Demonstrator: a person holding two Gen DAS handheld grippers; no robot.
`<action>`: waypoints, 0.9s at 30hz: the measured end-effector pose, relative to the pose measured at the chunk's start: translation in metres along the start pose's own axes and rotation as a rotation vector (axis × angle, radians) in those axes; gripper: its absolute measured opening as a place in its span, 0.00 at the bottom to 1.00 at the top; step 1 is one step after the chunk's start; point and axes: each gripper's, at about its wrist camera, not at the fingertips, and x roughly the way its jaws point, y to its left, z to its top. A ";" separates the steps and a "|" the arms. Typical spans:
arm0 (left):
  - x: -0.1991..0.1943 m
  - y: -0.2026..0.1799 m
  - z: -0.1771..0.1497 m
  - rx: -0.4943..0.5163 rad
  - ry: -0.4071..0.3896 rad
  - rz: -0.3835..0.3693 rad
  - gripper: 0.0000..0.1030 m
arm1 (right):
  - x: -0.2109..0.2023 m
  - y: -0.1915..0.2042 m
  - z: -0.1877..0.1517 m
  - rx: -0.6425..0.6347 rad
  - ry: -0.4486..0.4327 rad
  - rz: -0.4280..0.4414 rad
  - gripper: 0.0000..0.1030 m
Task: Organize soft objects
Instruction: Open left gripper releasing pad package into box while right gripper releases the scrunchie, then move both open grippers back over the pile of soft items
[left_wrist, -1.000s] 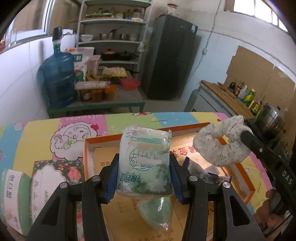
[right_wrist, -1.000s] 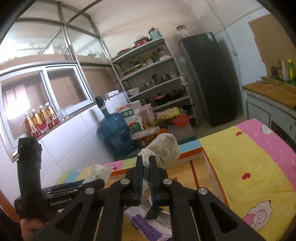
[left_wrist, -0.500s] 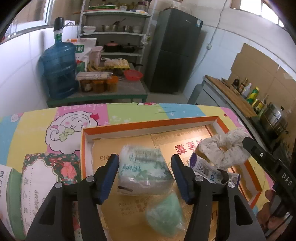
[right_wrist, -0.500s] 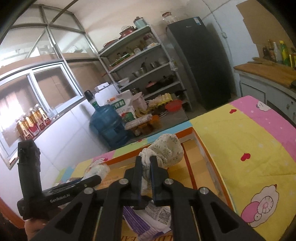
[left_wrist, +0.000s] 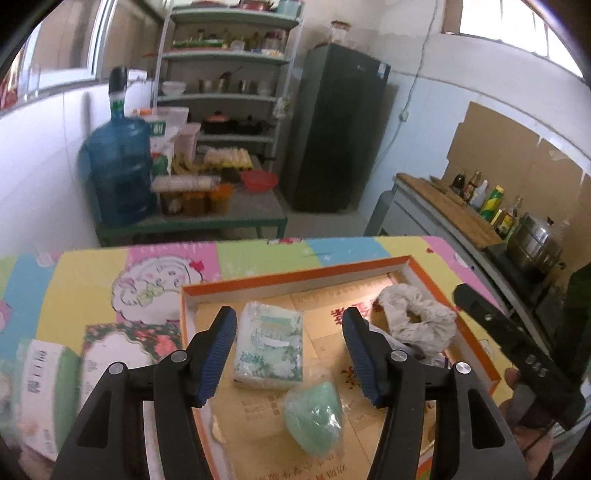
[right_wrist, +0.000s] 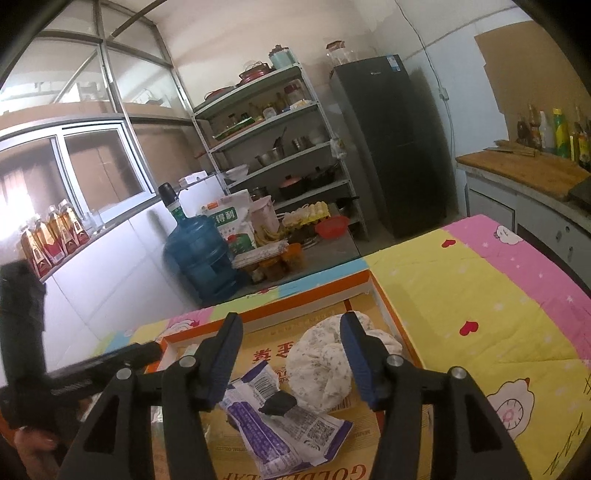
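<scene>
Both tongs stand apart and empty over the orange-rimmed box on the quilt-covered desk.

The left tongs, jaws wide, hang above the green-and-white tissue pack, which lies flat on the box floor clear of the blue pads; a bagged green soft item lies just beside it. The right tongs have just been opening; the speckled white scrunchie lies in the box's far right corner below the gap, near the right pad, with a purple-and-white wrapper beside it.
</scene>
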 end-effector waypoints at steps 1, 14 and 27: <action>-0.007 -0.001 0.000 0.010 -0.017 0.006 0.60 | -0.001 0.001 0.000 -0.003 -0.005 0.001 0.53; -0.092 0.001 -0.005 0.096 -0.156 0.077 0.60 | -0.029 0.042 0.000 -0.089 -0.039 0.023 0.53; -0.157 0.036 -0.041 0.087 -0.224 0.114 0.60 | -0.070 0.128 -0.029 -0.174 -0.035 0.142 0.53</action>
